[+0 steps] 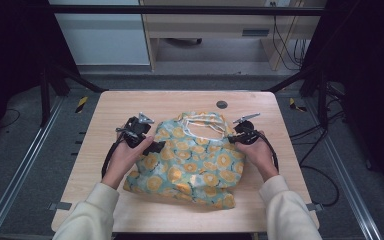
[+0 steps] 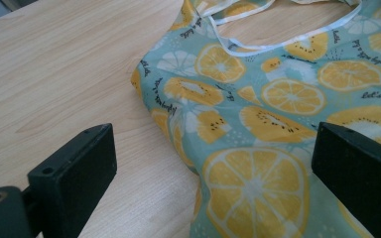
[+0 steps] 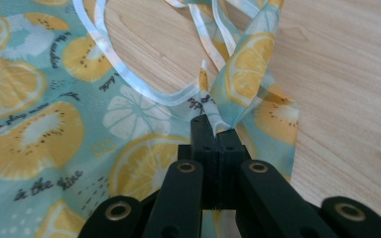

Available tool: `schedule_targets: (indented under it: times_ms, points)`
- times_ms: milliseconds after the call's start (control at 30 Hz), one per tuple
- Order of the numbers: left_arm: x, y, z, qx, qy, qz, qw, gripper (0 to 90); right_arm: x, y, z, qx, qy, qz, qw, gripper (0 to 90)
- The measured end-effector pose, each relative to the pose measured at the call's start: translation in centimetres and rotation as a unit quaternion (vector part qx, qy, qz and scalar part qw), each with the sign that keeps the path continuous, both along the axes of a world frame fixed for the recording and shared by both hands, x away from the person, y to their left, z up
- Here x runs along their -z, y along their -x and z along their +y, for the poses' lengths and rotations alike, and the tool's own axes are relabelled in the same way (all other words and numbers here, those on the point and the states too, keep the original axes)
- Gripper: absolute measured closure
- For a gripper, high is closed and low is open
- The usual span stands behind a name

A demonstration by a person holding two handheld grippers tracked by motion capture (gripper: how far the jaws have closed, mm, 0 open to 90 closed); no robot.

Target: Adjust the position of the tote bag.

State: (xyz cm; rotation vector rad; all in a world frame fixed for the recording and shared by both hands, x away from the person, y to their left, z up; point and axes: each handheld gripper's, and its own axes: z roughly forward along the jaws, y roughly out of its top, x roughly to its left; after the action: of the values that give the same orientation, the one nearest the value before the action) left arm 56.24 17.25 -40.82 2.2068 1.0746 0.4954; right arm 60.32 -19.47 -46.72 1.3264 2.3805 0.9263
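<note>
A teal cloth bag (image 1: 192, 160) printed with orange slices lies flat in the middle of the table, its white-trimmed handles (image 1: 202, 120) toward the far side. My left gripper (image 1: 147, 142) rests at the bag's left edge; its jaws stand wide apart, one over bare wood, the other over the fabric (image 2: 258, 163). My right gripper (image 1: 235, 136) is at the bag's right shoulder. In the right gripper view its jaws are pressed together on a pinched fold of the bag's fabric (image 3: 238, 94) beside the handle trim.
The wooden table (image 1: 130, 105) has bare room to the left, right and far side of the bag. A small dark round inset (image 1: 221, 104) sits near the far edge. Metal frame rails run along both sides.
</note>
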Motion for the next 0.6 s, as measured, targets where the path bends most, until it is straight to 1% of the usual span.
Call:
schedule_targets:
  times_ms: [33,100,133,167,200,233,267,333,367,400,433,500,533,600]
  points:
    - [0.0,-0.2,-0.1,-0.001,-0.003,0.002,1.0000,3.4,-0.1,0.0,0.1,-0.002,0.000,-0.001,1.0000,90.0]
    - [0.0,-0.6,-0.2,0.002,-0.001,0.007,1.0000,3.5,-0.2,0.1,0.2,0.000,0.000,-0.003,1.0000,90.0]
    - [0.1,-0.8,-0.4,0.000,0.001,0.011,0.9999,3.5,-0.2,0.2,0.2,-0.002,0.000,-0.006,1.0000,89.9]
    - [0.1,-0.8,-0.4,0.000,0.001,0.011,0.9999,3.5,-0.3,0.2,0.2,-0.004,-0.002,-0.007,1.0000,89.9]
    - [0.2,-1.2,-0.8,0.000,-0.009,0.017,0.9998,3.6,-0.3,0.2,0.2,-0.004,-0.003,-0.009,1.0000,89.9]
    - [0.3,-1.5,-1.0,-0.001,-0.014,0.017,0.9998,3.6,-0.3,0.2,0.3,-0.005,0.000,-0.010,0.9999,89.9]
    - [0.4,-1.7,-1.2,-0.002,-0.017,0.022,0.9996,3.7,-0.3,0.2,0.3,-0.007,0.000,-0.011,0.9999,89.8]
    - [0.9,-2.0,-1.4,0.000,-0.014,0.031,0.9994,4.2,-0.4,0.3,0.4,-0.006,-0.003,-0.009,0.9999,89.8]
    - [0.9,-2.0,-1.4,0.000,-0.014,0.031,0.9994,4.6,-0.4,0.3,0.4,-0.006,-0.003,-0.009,0.9999,89.8]
    - [1.3,-2.3,-1.4,0.001,-0.005,0.044,0.9990,5.0,-0.4,0.3,0.4,-0.010,-0.001,-0.011,0.9999,89.6]
    - [1.5,-2.3,-1.3,-0.001,-0.001,0.049,0.9988,5.0,-0.4,0.3,0.4,-0.012,0.002,-0.012,0.9999,89.6]
    - [1.6,-2.3,-1.3,0.002,0.000,0.052,0.9986,5.7,-0.5,0.4,0.4,-0.012,-0.002,-0.015,0.9998,89.5]
    - [1.8,-2.3,-1.3,0.003,0.001,0.058,0.9983,5.8,-0.5,0.4,0.4,-0.012,-0.001,-0.014,0.9998,89.4]
    - [1.9,-2.4,-1.2,0.001,0.002,0.062,0.9981,6.2,-0.6,0.4,0.4,-0.012,-0.001,-0.016,0.9998,89.4]
